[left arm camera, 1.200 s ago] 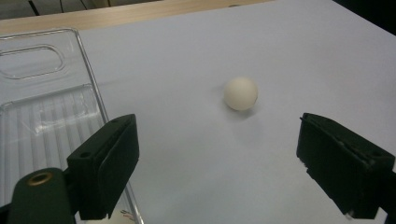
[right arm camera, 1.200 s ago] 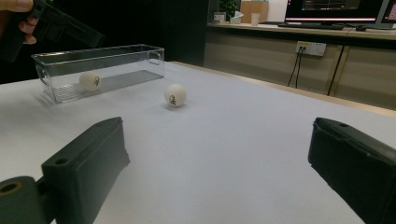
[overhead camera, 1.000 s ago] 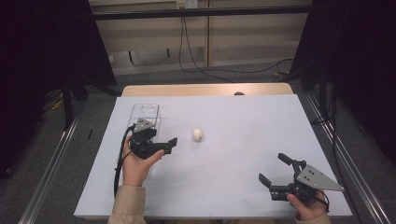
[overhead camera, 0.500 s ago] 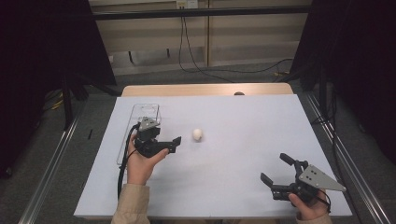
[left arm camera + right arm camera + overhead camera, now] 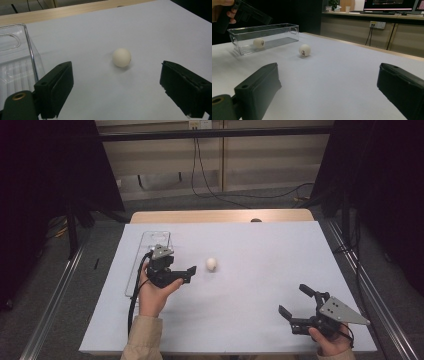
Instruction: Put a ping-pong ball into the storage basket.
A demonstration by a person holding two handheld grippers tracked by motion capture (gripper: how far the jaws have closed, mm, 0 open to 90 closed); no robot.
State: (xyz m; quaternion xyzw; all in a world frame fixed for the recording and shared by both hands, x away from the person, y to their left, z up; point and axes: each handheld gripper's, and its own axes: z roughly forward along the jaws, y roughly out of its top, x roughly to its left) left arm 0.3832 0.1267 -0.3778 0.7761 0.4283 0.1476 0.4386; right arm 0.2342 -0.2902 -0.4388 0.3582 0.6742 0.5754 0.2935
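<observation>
A white ball (image 5: 212, 264) lies on the white table top, left of its middle. My left gripper (image 5: 184, 270) hovers just left of the ball, over the near end of a clear plastic tray (image 5: 150, 240). In the left gripper view the ball (image 5: 121, 57) sits ahead of my left gripper (image 5: 115, 92), whose jaws stand wide apart with nothing between them. My right gripper (image 5: 292, 299) rests open near the table's front right. From my right gripper (image 5: 329, 92) I see the ball (image 5: 304, 50), and a second ball (image 5: 258, 43) inside the tray (image 5: 287, 35).
The white sheet (image 5: 260, 245) covers the table, with a wooden strip (image 5: 220, 216) along its far edge. Cables hang on the wall behind. Dark curtains stand at both sides. The left hand and its gripper (image 5: 244, 12) hang above the tray's far end in the right gripper view.
My left gripper has edged slightly right, toward the ball. The right gripper and the ball have stayed put.
</observation>
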